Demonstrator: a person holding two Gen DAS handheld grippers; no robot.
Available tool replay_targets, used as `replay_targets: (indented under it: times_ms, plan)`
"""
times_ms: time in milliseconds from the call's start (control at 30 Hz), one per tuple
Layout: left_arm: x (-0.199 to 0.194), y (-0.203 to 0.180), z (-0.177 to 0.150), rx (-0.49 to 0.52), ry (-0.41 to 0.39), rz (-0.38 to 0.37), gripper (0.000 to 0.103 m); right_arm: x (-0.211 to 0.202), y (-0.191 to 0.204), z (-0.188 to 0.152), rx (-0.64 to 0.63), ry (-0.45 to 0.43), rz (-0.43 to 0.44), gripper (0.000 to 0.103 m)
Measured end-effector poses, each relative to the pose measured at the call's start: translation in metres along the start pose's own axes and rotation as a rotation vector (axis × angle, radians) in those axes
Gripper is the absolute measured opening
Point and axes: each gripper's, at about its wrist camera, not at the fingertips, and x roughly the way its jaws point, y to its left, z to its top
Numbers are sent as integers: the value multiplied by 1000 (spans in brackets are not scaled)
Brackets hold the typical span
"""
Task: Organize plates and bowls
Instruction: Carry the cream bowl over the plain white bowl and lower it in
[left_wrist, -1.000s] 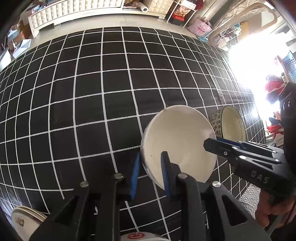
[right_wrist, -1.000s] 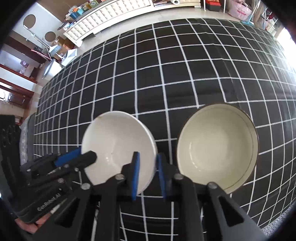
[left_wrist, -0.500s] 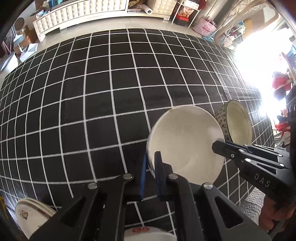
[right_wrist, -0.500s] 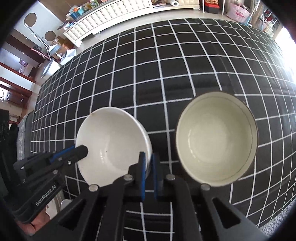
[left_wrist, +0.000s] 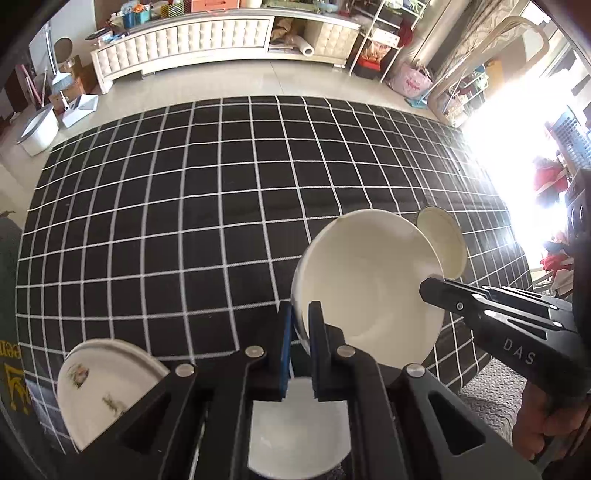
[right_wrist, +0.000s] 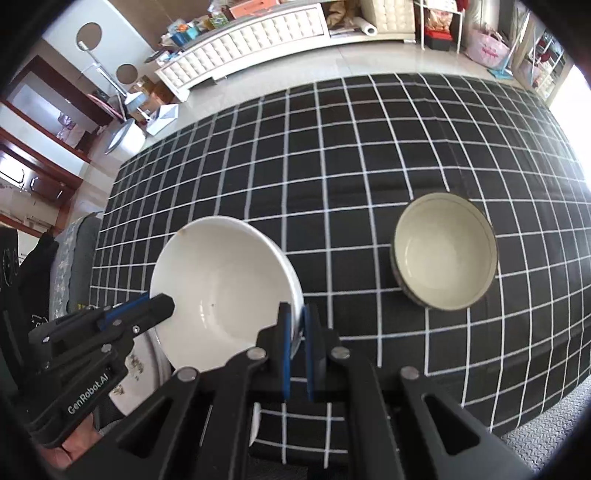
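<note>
Lifted clear of the checked worktop (right_wrist: 369, 147) since a second ago: white bowl (right_wrist: 221, 288), now carried higher and tilted, both pairs of jaws having just closed onto opposite sides of its rim. At far left, flowered plate (left_wrist: 99, 384) lying near the worktop's edge, untouched. Next, left gripper (left_wrist: 299, 332) clamped narrow on the bowl's near rim, with another white dish (left_wrist: 295, 435) showing below it. Then right gripper (right_wrist: 297, 332), likewise pinched thin on the rim. Farthest right, dark-rimmed bowl (right_wrist: 445, 251) resting alone on the cloth. Likely meaning: pickup done, bowl ready for stacking, probably into a fellow bowl.
</note>
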Motion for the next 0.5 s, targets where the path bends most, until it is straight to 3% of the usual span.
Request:
replay_targets:
  times_ms: [500]
  plan:
    - [-52, 25, -69, -28, -18, 22, 7, -10, 42, -47, -24, 10, -4, 9]
